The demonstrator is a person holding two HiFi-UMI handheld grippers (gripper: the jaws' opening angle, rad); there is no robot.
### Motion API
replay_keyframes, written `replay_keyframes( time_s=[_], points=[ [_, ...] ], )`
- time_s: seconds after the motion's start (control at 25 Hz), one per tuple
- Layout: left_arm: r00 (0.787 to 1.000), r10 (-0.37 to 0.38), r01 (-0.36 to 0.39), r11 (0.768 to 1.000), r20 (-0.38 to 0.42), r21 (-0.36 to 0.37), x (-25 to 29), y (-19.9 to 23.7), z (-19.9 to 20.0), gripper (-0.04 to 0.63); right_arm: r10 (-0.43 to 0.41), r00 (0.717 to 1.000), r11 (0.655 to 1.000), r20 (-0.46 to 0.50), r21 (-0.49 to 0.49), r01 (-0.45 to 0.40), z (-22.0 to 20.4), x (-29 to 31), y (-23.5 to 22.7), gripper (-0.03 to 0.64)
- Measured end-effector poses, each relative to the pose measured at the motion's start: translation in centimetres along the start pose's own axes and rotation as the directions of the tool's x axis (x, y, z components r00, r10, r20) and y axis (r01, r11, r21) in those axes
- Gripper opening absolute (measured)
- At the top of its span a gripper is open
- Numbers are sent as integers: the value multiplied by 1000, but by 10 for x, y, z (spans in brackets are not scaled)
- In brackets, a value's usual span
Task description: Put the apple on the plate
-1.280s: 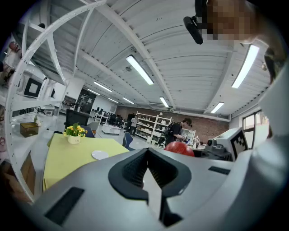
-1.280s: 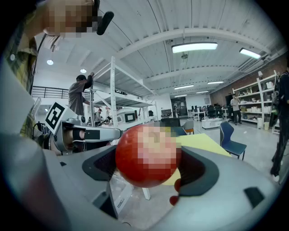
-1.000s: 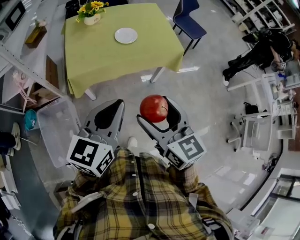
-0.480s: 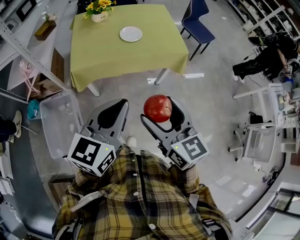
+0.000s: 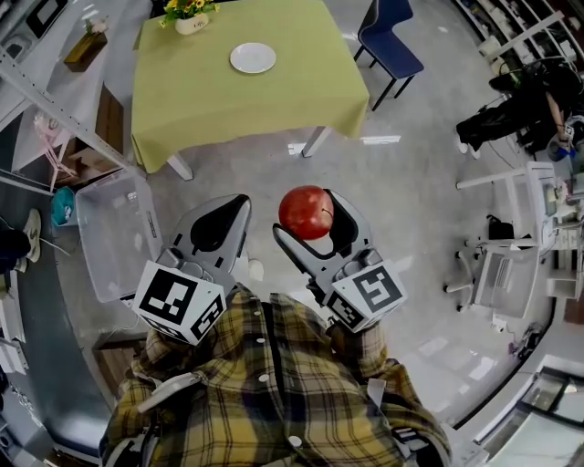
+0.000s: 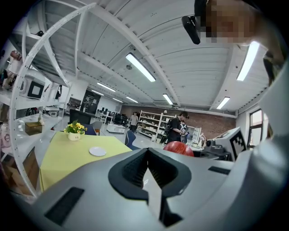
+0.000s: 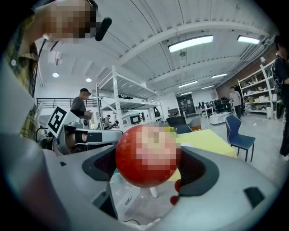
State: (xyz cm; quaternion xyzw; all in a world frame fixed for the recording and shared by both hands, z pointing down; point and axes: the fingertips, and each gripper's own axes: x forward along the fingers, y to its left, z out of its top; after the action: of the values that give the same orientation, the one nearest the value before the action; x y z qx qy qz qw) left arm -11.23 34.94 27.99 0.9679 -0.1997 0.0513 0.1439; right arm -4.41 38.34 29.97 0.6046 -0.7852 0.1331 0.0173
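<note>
A red apple (image 5: pixel 306 212) is clamped between the jaws of my right gripper (image 5: pixel 310 215), held in the air over the grey floor. The right gripper view shows the apple (image 7: pixel 148 155) filling the jaws. My left gripper (image 5: pixel 228 212) hangs beside it on the left, shut with nothing in it; its jaws meet in the left gripper view (image 6: pixel 148 158). The white plate (image 5: pixel 253 57) lies bare on a table with a yellow-green cloth (image 5: pixel 210 100), well ahead of both grippers. It also shows small in the left gripper view (image 6: pixel 97 151).
A pot of yellow flowers (image 5: pixel 190 14) stands at the table's far left corner. A blue chair (image 5: pixel 388 41) is right of the table. A clear plastic bin (image 5: pixel 114 233) sits on the floor at left, by shelving. A person in black (image 5: pixel 525 100) and white carts (image 5: pixel 511 255) are at right.
The table and plate have drifted a little up and to the right in the head view. Both grippers hold the same pose, and the apple stays clamped in the right one.
</note>
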Motion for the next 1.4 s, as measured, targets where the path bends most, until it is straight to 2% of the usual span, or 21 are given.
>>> replay_keyframes(
  time_s=[0.36, 0.84, 1.4],
  points=[
    [1000, -21, 21, 1000, 10, -5, 31, 35, 19, 8, -20, 1000, 1000, -17, -9, 20, 13, 38, -22, 390],
    [999, -29, 30, 999, 40, -21, 77, 121, 56, 8, -40, 999, 998, -17, -41, 39, 48, 131, -57, 390],
    [998, -63, 63, 996, -5, -61, 102, 191, 62, 8, -90, 994, 996, -66, -10, 89, 51, 201, -74, 390]
  ],
)
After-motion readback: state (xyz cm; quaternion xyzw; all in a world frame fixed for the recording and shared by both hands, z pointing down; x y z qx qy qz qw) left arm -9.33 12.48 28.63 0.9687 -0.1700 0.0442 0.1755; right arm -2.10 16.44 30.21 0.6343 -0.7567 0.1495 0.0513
